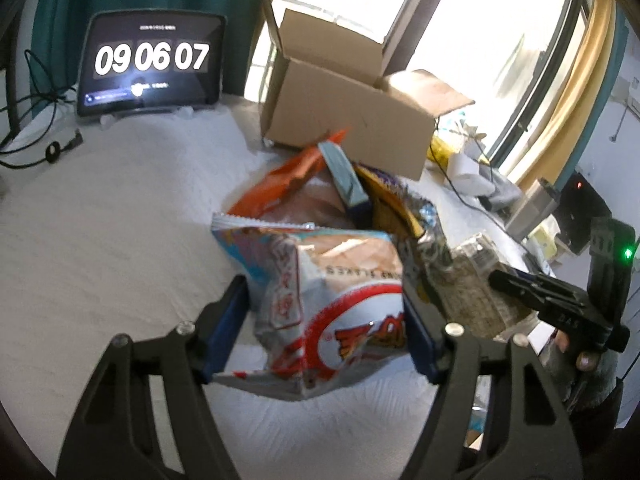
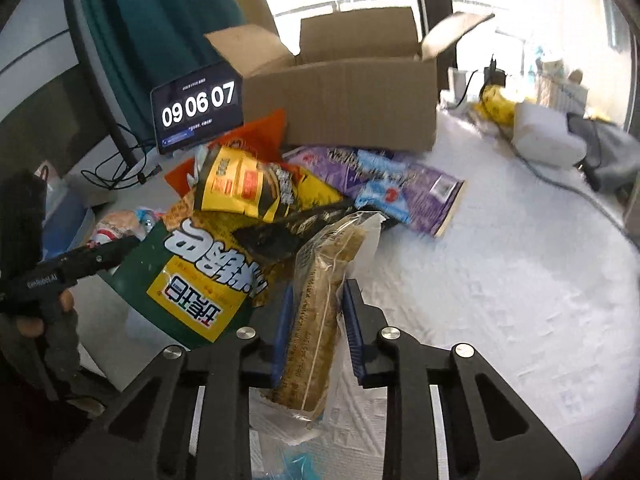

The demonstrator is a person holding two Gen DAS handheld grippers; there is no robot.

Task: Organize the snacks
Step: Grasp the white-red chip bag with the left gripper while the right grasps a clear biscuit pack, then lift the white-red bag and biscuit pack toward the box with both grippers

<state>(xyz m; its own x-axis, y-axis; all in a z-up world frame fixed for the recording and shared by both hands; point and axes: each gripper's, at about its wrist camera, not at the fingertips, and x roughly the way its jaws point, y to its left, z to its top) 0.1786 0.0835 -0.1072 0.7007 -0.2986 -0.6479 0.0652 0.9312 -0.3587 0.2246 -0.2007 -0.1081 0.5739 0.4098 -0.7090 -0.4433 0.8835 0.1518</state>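
Observation:
My left gripper point(image 1: 326, 304) is shut on a white and red snack bag point(image 1: 320, 304), held just above the white cloth. My right gripper point(image 2: 318, 308) is shut on a clear pack of brown crackers point(image 2: 320, 312), held on edge. A pile of snack bags lies between me and an open cardboard box point(image 1: 344, 120): an orange bag point(image 1: 288, 176), a green bag point(image 2: 192, 280), a yellow bag point(image 2: 240, 184) and a purple pack point(image 2: 400, 184). The box also shows in the right wrist view point(image 2: 352, 100). The right gripper shows at the right in the left wrist view point(image 1: 500, 278).
A tablet showing 09 06 07 point(image 1: 152, 64) stands at the back left with cables point(image 1: 36, 96) beside it. Clutter and a white roll point(image 2: 548, 136) lie by the window at the right. White cloth point(image 1: 100, 220) covers the table.

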